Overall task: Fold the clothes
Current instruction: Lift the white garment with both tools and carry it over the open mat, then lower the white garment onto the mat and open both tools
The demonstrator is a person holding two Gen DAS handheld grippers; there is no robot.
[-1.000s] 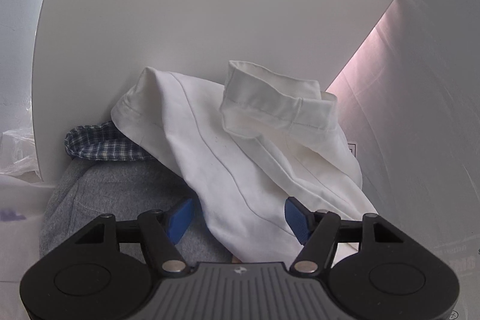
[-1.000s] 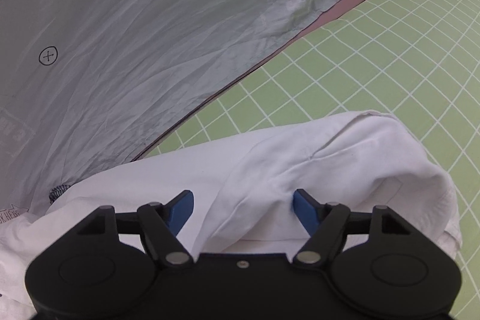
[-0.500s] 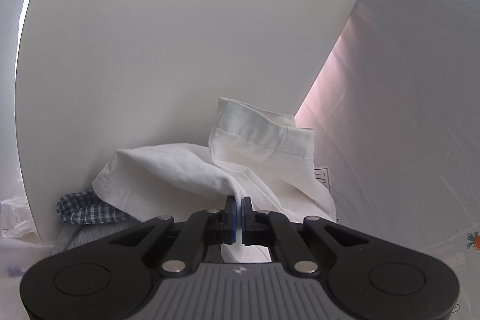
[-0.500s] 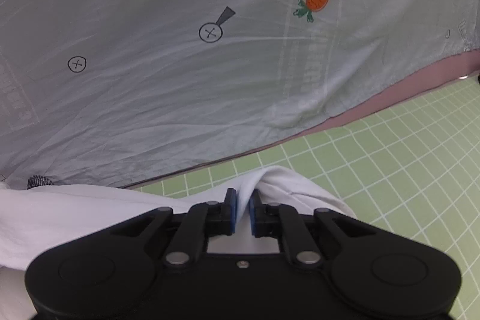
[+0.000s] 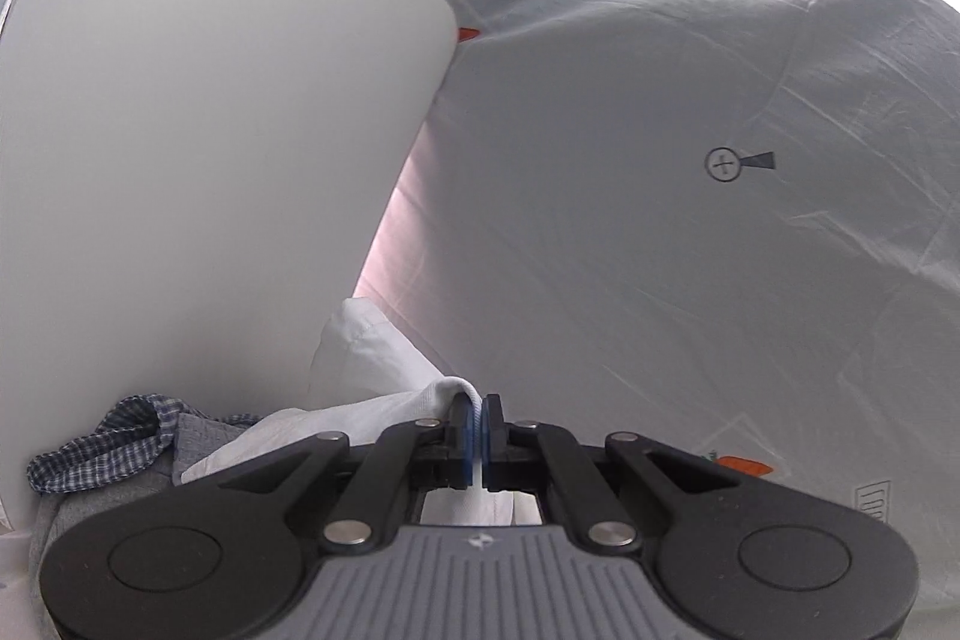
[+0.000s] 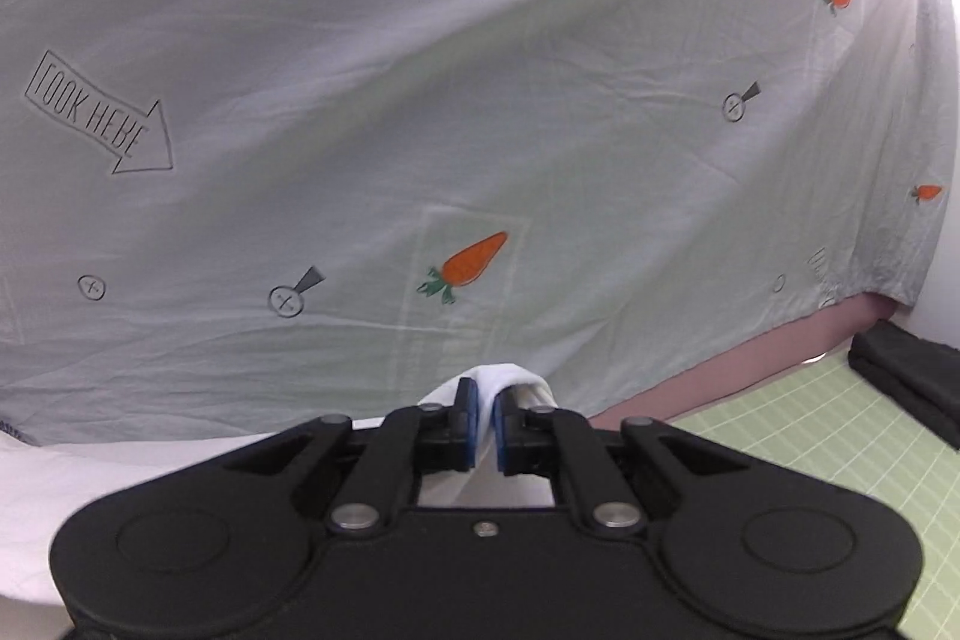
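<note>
Left tongs (image 5: pixel 477 436) pinching white shirt (image 5: pixel 384 370) | right tongs (image 6: pixel 485 430) pinching same shirt | pile: one checked garment (image 5: pixel 102 445), one grey garment (image 5: pixel 204 430)

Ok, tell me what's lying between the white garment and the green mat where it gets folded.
Nothing visible. Both grippers, left and right, are shut on the white garment. The stretch of green mat in view is bare; a dark folded item lies only at its far edge. The mat under the garment is hidden.

Colours I logged

I saw a white garment (image 5: pixel 384 370), blue-checked cloth (image 5: pixel 114 436), carrot-printed pale sheet (image 6: pixel 480 112), green gridded mat (image 6: pixel 840 436).
</note>
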